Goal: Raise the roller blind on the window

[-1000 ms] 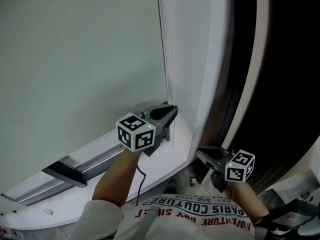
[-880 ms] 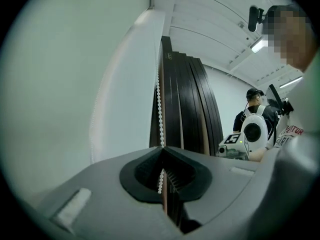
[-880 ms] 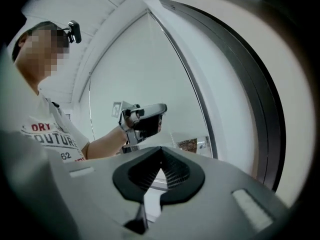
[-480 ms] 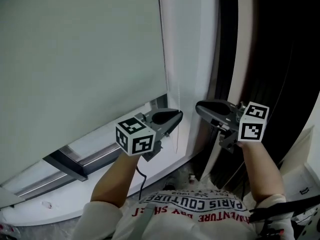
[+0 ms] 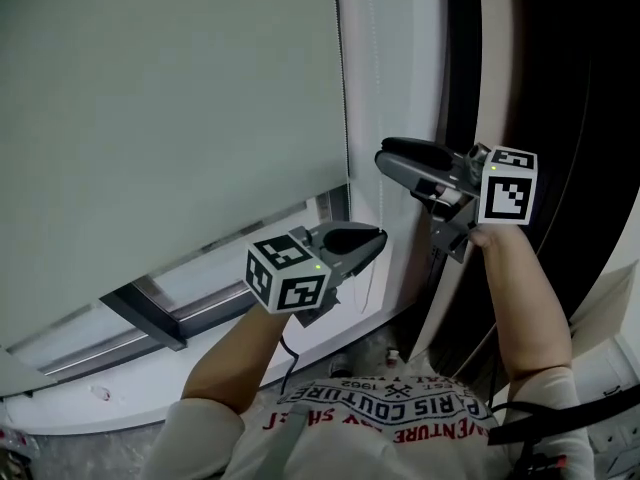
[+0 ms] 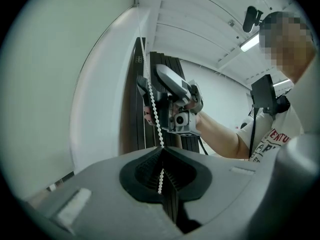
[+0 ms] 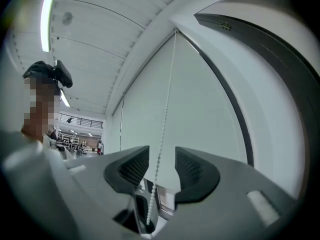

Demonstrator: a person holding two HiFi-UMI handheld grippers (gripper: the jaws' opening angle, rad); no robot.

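Roller blind (image 5: 170,108): pale grey-green sheet, filling the head view from nine o'clock round to twelve. Its lower edge hangs low, and only a narrow strip of window (image 5: 230,268) shows beneath it, towards seven o'clock. Judged barely raised, with most of the task left.

Window frame (image 5: 150,313): dark bar slanting below that strip, at eight o'clock.

Left gripper (image 5: 375,240): just below centre, pointing towards three o'clock. Its jaws are pressed together on the bead chain (image 6: 155,114), which runs up out of the ribbed pads towards twelve o'clock.

Bead chain, upper run: white, hanging just beside the blind's right edge, between the two grippers.

Right gripper (image 5: 385,158): at one o'clock from the left gripper, higher on the same chain. Its jaws are opening. The chain hangs between the pads, which do not press on it, so nothing is held.

Dark panel (image 5: 560,88): right margin, two to four o'clock, no part in the work.

Step in hand, judged: a hand-over-hand haul, with the upper claw set for a fresh hold. To do it well:
- Seat the chain deep in the ribbed pads.
- Close fully before the lower claw lets go.
- Stay on the same strand.
- Draw straight down along the chain's own line, not outward, so the beads do not jump the clutch.
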